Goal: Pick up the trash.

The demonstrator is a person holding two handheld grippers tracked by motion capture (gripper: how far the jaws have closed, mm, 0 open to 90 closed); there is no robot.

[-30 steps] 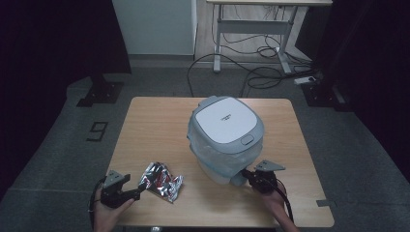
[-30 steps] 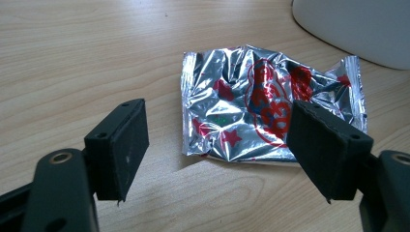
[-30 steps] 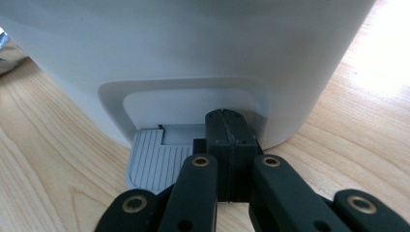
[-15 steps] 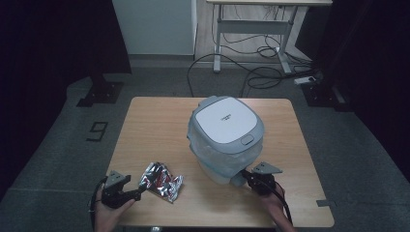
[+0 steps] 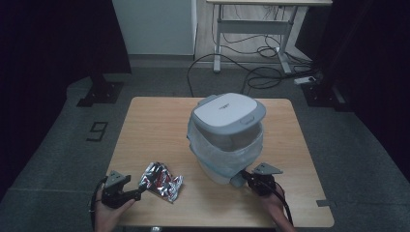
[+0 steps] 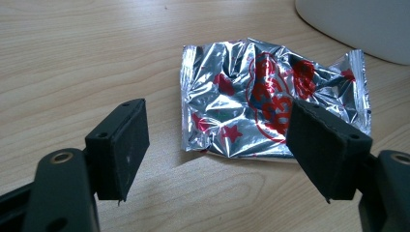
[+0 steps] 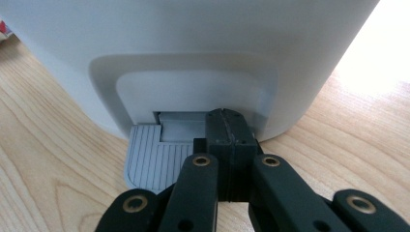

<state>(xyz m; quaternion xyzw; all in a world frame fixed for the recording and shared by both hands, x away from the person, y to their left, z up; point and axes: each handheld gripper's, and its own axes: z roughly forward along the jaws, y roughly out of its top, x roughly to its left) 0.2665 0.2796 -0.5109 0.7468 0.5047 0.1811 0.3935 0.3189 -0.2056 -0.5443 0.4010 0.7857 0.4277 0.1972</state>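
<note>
So I've got one pedal bin [image 5: 227, 137] sitting upright a bit right of the middle of the table [image 5: 154, 125], lid [image 5: 228, 112] tipped up a little at the near edge, clear bag liner [image 5: 227, 154] bunched out round the rim. Its ribbed foot pedal [image 7: 152, 159] sticks out low at the front, pointing back toward me and my right hand. My right gripper [image 7: 227, 121] has its jaws pressed flat together, nothing between them, with the tips resting on the right end of that pedal, right up at the recess in the bin's base. There's a small mark on the lid but it's too tiny for me to read from above. Over on my left there's one foil snack wrapper [image 6: 270, 104], lying flat and crinkled near the front-left of the table, well apart from the bin, long side running roughly left-right across the left gripper view. It's silver with red stars and some red circled print, can't make out actual words. My left gripper [image 6: 220, 140] is spread wide with nothing in it, just short of the wrapper's near edge, one pad [image 6: 324, 145] overlapping the wrapper's corner in the view, though I can't tell if it's touching. Count: one bin, one wrapper, two grippers.
</note>
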